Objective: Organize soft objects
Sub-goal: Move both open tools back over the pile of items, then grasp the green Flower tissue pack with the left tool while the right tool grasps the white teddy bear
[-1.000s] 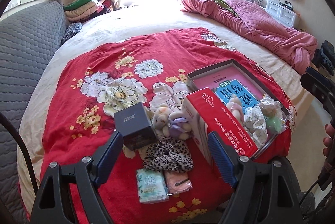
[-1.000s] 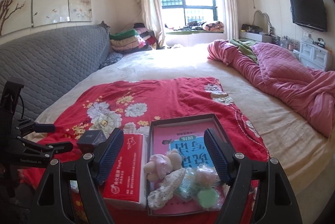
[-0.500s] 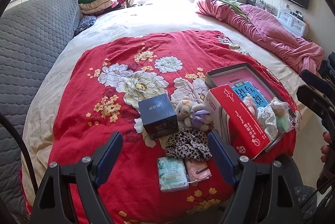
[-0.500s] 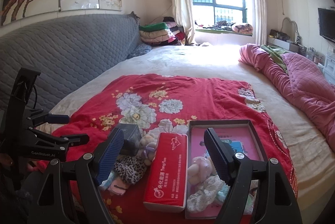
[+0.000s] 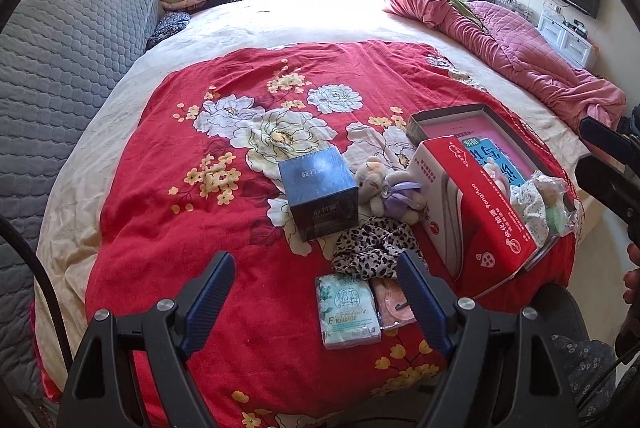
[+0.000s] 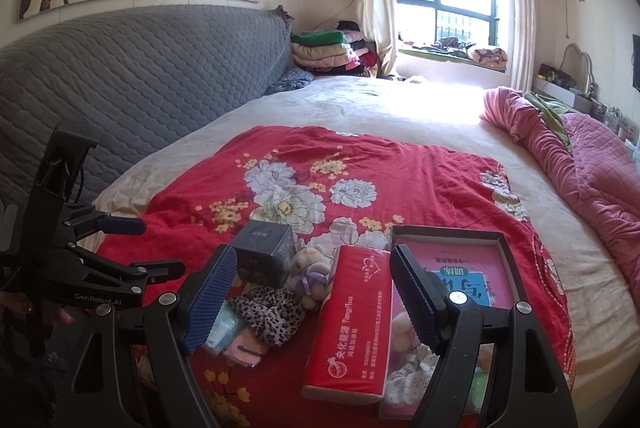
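You have pulled both tools up and back, so the things on the bed look farther off than a moment ago. Your left gripper (image 5: 316, 292) hangs over the near edge of the red flowered blanket (image 5: 168, 228), its two blue fingers wide apart and holding nothing. Your right gripper (image 6: 310, 292) hangs above the long red tissue box (image 6: 352, 324), fingers also wide apart and empty.

On the blanket you have one dark blue cube box (image 5: 320, 194), one small cream plush bear with a purple bow (image 5: 386, 190), one leopard-print cloth scrunchie (image 5: 372, 246), one pale green tissue pack (image 5: 346, 312) and one pink pouch (image 5: 390, 304) just beside it. One flat grey tray with a pink book inside (image 5: 448, 118) lies right of the tissue box, with several small soft things heaped at its near end; you cannot count them.
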`<state>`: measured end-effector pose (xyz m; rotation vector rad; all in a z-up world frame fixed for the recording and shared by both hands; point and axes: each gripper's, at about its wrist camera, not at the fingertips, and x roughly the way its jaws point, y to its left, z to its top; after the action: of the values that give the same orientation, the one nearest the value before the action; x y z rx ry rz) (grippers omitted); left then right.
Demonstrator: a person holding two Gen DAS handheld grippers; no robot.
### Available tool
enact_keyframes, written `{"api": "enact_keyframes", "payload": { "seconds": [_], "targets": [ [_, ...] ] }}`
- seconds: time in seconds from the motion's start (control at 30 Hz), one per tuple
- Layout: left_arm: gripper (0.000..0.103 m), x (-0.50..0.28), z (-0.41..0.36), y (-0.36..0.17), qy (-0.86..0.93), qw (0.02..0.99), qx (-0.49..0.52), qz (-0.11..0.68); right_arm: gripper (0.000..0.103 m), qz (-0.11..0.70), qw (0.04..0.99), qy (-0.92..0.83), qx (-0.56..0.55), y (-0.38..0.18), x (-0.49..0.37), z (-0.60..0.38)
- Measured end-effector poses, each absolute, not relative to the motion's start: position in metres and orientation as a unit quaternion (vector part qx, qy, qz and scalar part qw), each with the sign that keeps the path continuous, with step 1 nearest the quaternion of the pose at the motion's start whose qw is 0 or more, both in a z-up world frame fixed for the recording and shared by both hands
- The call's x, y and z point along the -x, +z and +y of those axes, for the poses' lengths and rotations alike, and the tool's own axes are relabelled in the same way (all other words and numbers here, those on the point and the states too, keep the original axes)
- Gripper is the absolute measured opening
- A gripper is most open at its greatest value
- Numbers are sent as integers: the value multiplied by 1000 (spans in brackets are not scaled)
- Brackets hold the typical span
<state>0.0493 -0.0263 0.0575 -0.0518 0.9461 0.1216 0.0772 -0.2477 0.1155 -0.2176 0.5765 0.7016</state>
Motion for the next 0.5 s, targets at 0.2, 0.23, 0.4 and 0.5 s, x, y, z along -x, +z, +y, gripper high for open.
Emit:
{"api": "enact_keyframes", "payload": {
  "seconds": [0.2,0.23,0.4,0.5],
  "targets": [
    [82,-51,-17,36,53,879,43,471,80,285,888,337,126,102,-78,-237],
    [82,-51,-16,34,54,878,45,474,80,288,887,338,127,99,-79,-234],
    [82,-52,-14,18,53,870,53,487,80,298,880,339,146,89,-82,-225],
    [82,-53,-13,11,47,866,60,495,80,302,875,342,160,84,-85,-219]
  ]
}}
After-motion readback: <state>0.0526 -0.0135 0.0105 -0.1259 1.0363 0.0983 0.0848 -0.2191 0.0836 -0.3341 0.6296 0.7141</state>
